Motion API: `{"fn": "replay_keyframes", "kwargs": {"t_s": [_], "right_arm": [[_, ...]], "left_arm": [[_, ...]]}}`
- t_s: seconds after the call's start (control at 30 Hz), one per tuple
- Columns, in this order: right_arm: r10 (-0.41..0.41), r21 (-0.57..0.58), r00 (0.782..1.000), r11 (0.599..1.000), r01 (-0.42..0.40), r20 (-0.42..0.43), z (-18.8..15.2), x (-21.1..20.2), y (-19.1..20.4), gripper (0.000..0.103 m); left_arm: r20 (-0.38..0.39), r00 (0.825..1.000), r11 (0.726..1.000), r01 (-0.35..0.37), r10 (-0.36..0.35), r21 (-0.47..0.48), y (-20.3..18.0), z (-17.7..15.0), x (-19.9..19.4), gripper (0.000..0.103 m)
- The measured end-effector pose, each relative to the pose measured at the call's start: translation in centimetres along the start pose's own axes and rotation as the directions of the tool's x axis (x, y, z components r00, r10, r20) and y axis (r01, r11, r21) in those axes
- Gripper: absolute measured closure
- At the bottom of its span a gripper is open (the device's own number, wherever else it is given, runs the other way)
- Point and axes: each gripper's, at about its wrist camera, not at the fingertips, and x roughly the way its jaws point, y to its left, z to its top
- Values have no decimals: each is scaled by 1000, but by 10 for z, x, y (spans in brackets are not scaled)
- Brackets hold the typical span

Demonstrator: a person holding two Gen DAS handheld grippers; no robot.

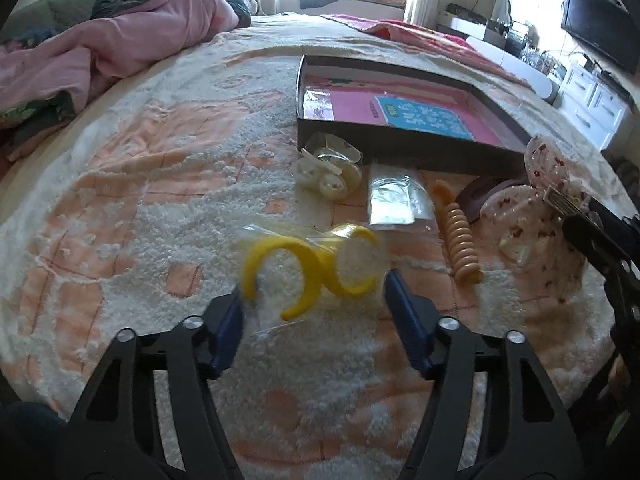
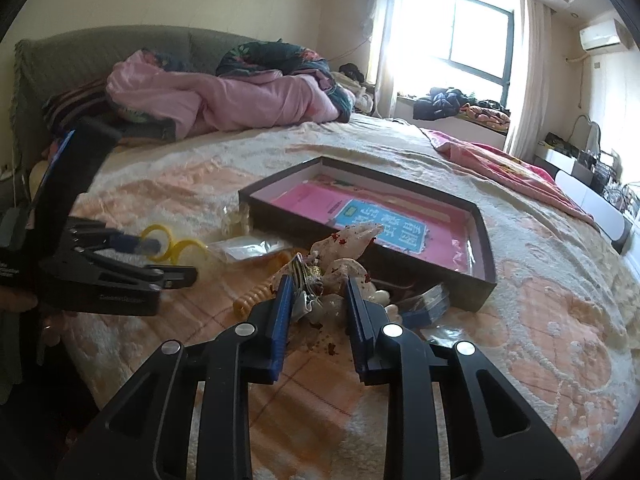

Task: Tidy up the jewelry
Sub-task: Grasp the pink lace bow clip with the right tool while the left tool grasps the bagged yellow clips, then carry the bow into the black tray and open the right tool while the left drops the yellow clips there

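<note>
- Box (image 1: 404, 148) upper centre of my left view, on the bedspread (image 1: 140, 184).
- Bagged bangles (image 1: 308, 268) centre, below the box.
- Comb (image 1: 460, 236) right of the bangles.

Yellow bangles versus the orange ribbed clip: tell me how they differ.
The yellow bangles are smooth, open C-shaped rings in a clear bag; the orange ribbed clip is a long, ridged bar lying bare. The bangles sit right at the fingertips of the open left gripper; the clip lies off to that gripper's right, nearer the dark box. Both rest on the bedspread, outside the box.
</note>
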Motion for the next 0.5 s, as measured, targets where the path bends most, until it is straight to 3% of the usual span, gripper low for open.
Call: {"fn": "replay_keyframes", "kwargs": {"t_s": [0.17,0.2,0.23,0.5], "right_arm": [[-5,48,1000,999,5,2,5,-3,-13,78],[-8,53,1000,999,8,5,6,-4,-15,78],[-13,58,1000,998,13,8,6,-5,-18,78],[-52,110,998,993,49,19,12,-7,-40,78]], "left_arm": [[-3,999,999,34,-34,-37,8,-2,-8,55],[-3,999,998,38,-39,-41,9,-1,-10,61],[-1,999,998,45,-45,-45,11,-1,-11,84],[11,999,994,54,-53,-95,30,4,-21,91]]}}
